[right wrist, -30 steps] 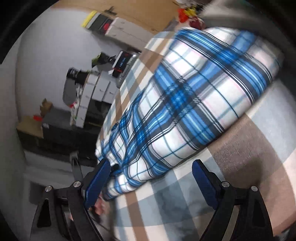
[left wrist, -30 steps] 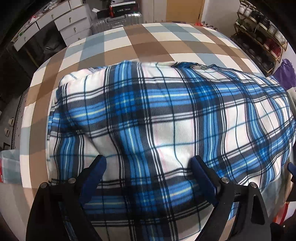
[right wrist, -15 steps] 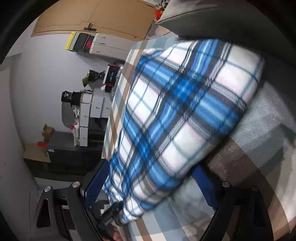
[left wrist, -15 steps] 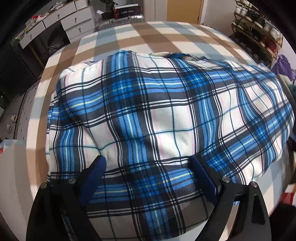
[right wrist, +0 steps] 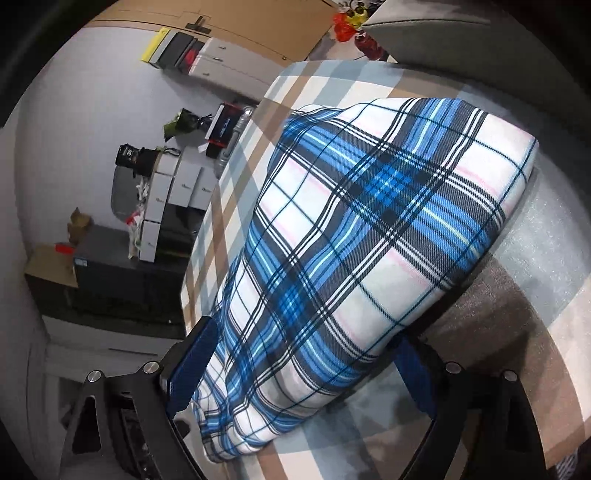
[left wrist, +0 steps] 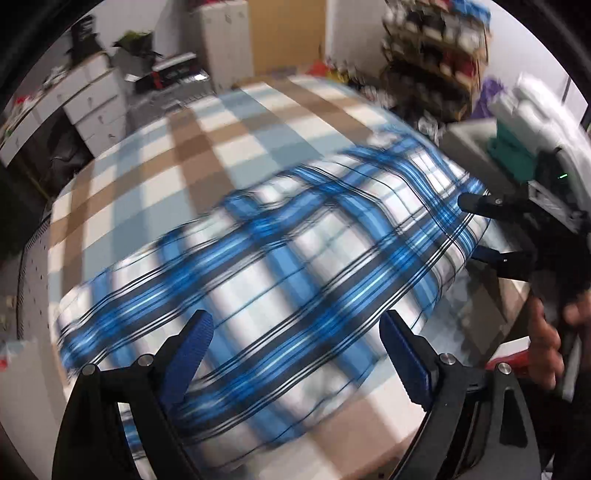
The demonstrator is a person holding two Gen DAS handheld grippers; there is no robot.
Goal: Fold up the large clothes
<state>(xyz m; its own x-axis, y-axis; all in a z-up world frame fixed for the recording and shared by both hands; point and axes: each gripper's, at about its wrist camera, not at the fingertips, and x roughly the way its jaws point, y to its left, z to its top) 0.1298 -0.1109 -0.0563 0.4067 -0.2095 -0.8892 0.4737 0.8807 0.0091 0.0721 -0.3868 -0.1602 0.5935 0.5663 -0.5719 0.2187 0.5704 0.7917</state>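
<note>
A blue, white and black plaid garment (left wrist: 295, 258) lies folded in a thick oblong on the checked bedspread (left wrist: 207, 140). The left wrist view is blurred. My left gripper (left wrist: 297, 354) hangs open above the garment's near side, with nothing pinched between its blue pads (left wrist: 188, 354). At the garment's right end my right gripper (left wrist: 471, 229), held by a hand (left wrist: 543, 339), has one finger above the cloth edge and one below. In the right wrist view the garment (right wrist: 369, 240) fills the gap between the jaws of the right gripper (right wrist: 301, 369), which stand wide and open.
White drawers (left wrist: 92, 107) and a suitcase (left wrist: 173, 99) stand past the bed's far left corner, and cluttered shelves (left wrist: 436, 48) at the far right. A grey pillow (right wrist: 436, 33) lies beyond the garment. The bed's edge (right wrist: 188, 280) drops to a dark cabinet (right wrist: 122, 273).
My left gripper has drawn back and up from the garment and swung, bringing the right gripper into its view. My right gripper has closed in on the garment's end, cloth now between its jaws.
</note>
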